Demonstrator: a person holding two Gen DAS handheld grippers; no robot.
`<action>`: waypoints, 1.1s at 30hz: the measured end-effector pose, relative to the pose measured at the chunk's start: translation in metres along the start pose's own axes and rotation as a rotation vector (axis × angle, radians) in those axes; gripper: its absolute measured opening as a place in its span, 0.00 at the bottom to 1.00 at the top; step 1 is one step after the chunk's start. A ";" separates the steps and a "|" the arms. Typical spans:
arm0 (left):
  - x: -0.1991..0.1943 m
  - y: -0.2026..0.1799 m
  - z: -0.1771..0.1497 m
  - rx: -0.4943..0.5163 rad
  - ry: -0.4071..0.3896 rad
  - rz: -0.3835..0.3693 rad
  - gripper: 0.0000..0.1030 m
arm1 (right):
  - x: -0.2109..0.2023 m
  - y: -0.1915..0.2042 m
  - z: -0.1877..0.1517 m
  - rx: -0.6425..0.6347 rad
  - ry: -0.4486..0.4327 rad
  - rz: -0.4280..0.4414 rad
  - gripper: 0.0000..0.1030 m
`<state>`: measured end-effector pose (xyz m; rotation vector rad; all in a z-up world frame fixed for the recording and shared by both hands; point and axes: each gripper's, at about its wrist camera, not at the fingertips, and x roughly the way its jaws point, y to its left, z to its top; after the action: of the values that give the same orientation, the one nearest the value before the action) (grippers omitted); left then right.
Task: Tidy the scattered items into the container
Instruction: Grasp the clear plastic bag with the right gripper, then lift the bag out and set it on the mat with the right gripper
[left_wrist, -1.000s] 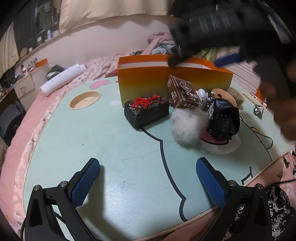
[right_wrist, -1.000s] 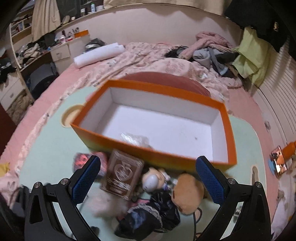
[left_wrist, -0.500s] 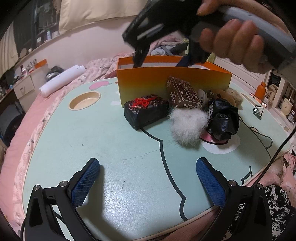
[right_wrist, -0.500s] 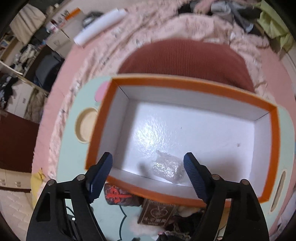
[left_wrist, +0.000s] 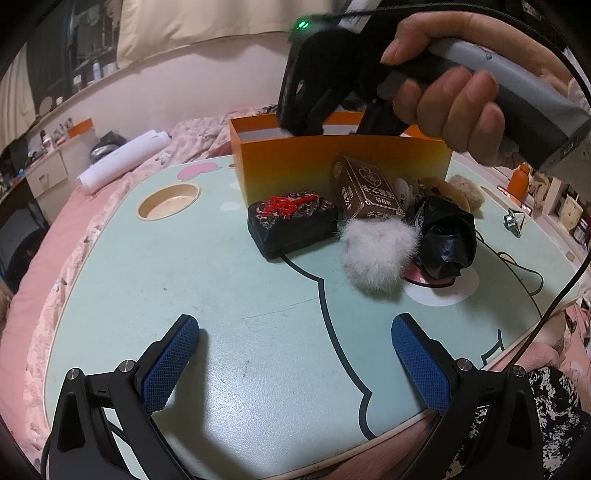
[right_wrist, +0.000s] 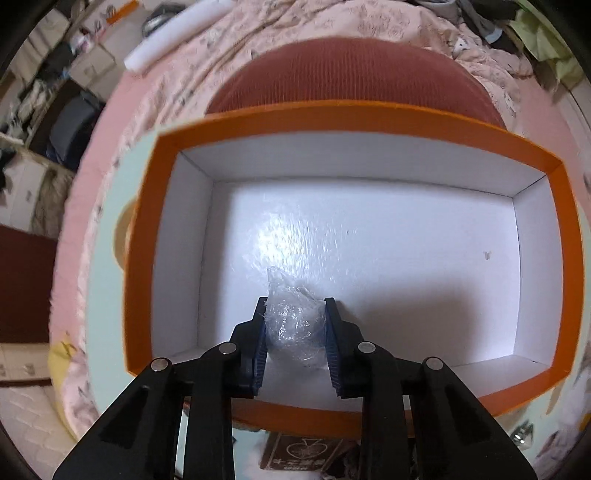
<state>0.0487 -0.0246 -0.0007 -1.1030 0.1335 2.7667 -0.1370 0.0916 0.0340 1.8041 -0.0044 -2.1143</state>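
Note:
My right gripper (right_wrist: 294, 325) reaches down into the orange box (right_wrist: 354, 122) and is shut on a crumpled clear plastic wrap (right_wrist: 291, 321) near the box's white floor. In the left wrist view the right gripper's body dips behind the orange box (left_wrist: 295, 162). In front of the box lie a dark red-patterned pouch (left_wrist: 291, 225), a brown carton (left_wrist: 365, 192), a white fur pom (left_wrist: 376, 254), a black bag (left_wrist: 447, 236) and a tan plush (left_wrist: 458, 192). My left gripper (left_wrist: 295, 350) is open and empty over the near table.
The mint-green table (left_wrist: 184, 280) has a round cup recess (left_wrist: 170, 201) at the left and a thin cable (left_wrist: 517, 266) at the right. A metal clip (left_wrist: 513, 221) lies far right. A pink bed with a white roll (left_wrist: 125, 162) surrounds the table.
My right gripper moved over the box, went down into it and closed its jaws on the clear plastic wrap. My left gripper has not moved.

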 end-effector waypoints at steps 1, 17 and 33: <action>0.000 0.000 0.000 0.000 0.000 0.000 1.00 | -0.006 -0.003 -0.001 0.015 -0.027 0.027 0.27; 0.000 0.001 -0.001 -0.001 0.001 0.001 1.00 | -0.096 -0.050 -0.110 -0.055 -0.316 0.119 0.28; -0.013 0.028 0.048 -0.106 -0.045 0.025 1.00 | -0.065 -0.087 -0.193 0.002 -0.617 -0.203 0.79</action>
<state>0.0209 -0.0473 0.0436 -1.0695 -0.0052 2.8483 0.0319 0.2340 0.0402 1.1233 0.0203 -2.7293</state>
